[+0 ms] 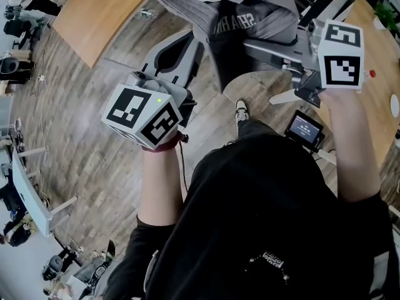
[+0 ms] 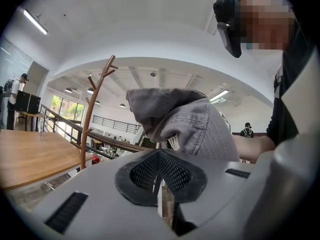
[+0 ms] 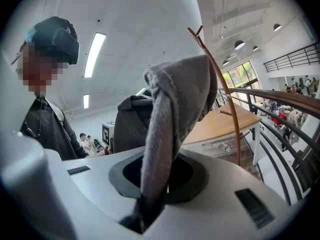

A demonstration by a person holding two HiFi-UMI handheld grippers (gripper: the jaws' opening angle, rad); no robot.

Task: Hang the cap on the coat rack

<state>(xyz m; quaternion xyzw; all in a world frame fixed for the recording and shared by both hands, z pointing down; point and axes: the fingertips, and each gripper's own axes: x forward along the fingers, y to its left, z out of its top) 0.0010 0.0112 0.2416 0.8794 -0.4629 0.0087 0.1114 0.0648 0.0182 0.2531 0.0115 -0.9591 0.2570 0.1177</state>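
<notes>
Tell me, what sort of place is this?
Probably a large open-plan office or lab, perhaps on an upper level: long wooden tables, a railing along an open edge, and strip lights on a high white ceiling.

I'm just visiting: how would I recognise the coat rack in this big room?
Find the long wooden table. Right beside it stands the coat rack: a thin, slightly bowed brown pole with short pegs forking off like twigs. Nothing else there is so tall and tree-like, and the grey cap is not yet on it.
</notes>
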